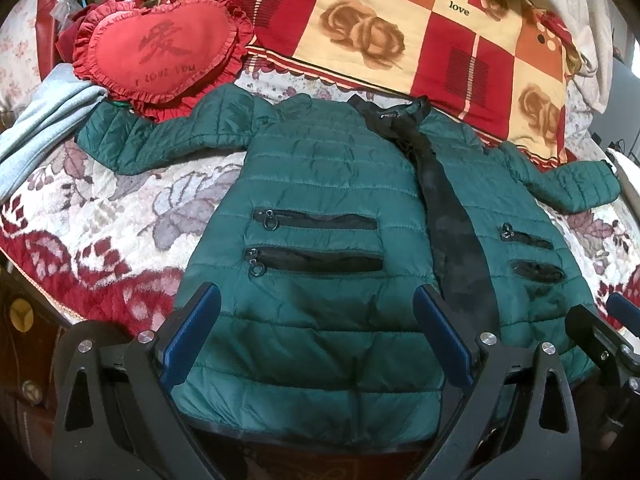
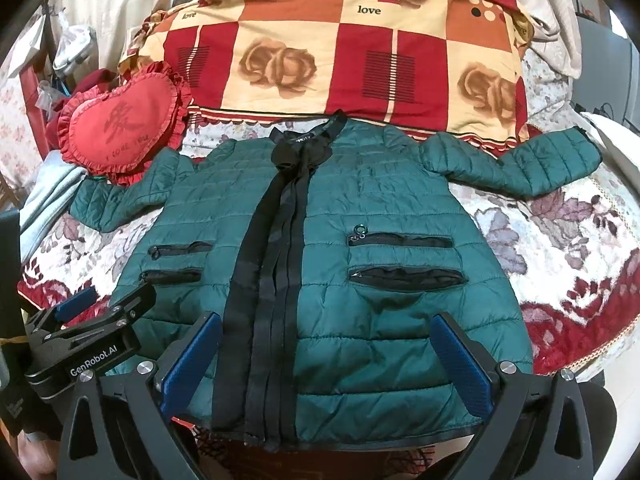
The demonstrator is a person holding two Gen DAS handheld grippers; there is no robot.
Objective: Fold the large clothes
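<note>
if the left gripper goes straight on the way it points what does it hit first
Most likely the green quilted jacket: the open left gripper points at its lower front panel, near the bottom hem. Depth is unclear, so contact distance is uncertain.

Bed under a floral cream-and-maroon blanket (image 1: 120,216), checked red-and-cream rose quilt (image 1: 380,28) along its far edge, red heart-shaped frilled cushion (image 1: 160,48) at far left corner, pale blue cloth (image 1: 44,120) beside it

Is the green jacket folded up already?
No, the green jacket lies spread flat on the bed, with both sleeves stretched out to the sides.
</note>
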